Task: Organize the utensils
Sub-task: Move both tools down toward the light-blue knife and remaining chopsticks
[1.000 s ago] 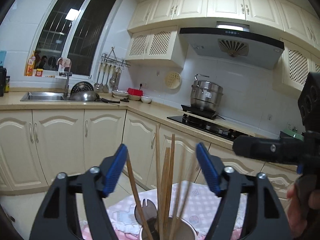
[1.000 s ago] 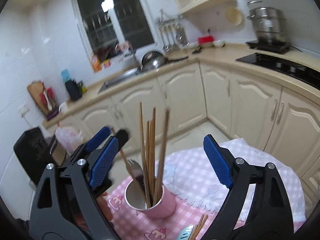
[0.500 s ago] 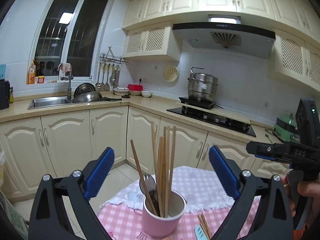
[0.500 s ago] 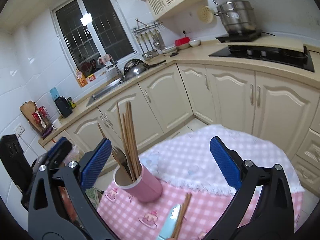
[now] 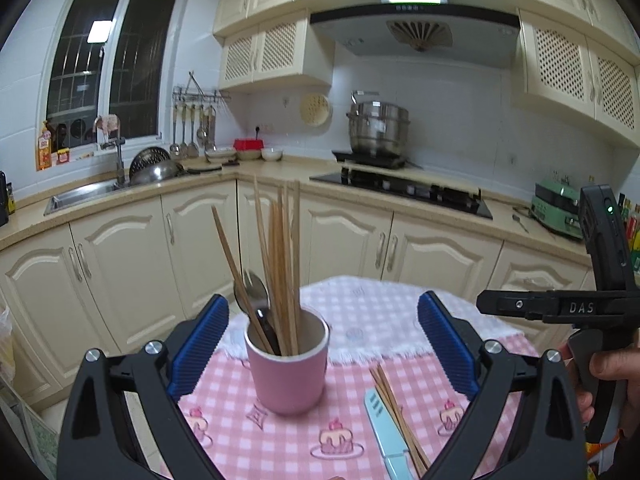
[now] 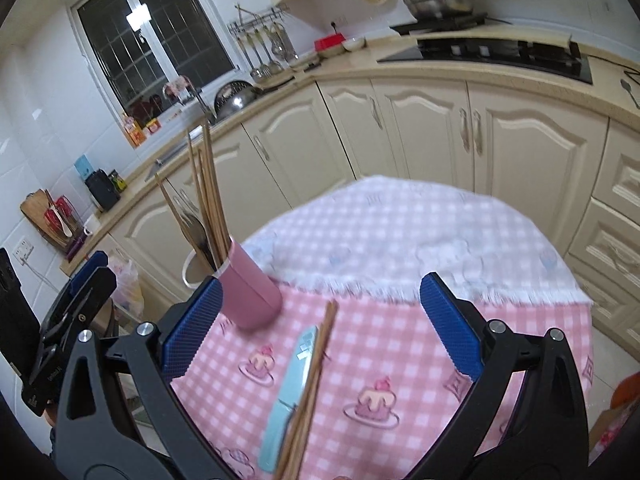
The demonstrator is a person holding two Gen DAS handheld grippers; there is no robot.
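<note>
A pink cup (image 5: 286,368) stands on the pink checked tablecloth (image 5: 280,440). It holds several wooden chopsticks (image 5: 280,248) and a metal spoon (image 5: 251,294). It also shows in the right wrist view (image 6: 250,294). A light blue knife (image 6: 288,396) and loose wooden chopsticks (image 6: 310,392) lie side by side on the cloth right of the cup; they also show in the left wrist view (image 5: 384,420). My left gripper (image 5: 322,346) is open and empty, facing the cup. My right gripper (image 6: 320,330) is open and empty above the knife and chopsticks.
The small round table's far edge (image 6: 420,192) has a white fringed cloth. Cream kitchen cabinets (image 5: 340,240) stand behind it, with a sink (image 5: 80,196), a stove (image 5: 400,190) and a steel pot (image 5: 378,130) on the counter.
Both grippers have pulled back and up from the cup. The cup now shows whole, and the knife and loose chopsticks have come fully into view. The right view has turned toward them.
</note>
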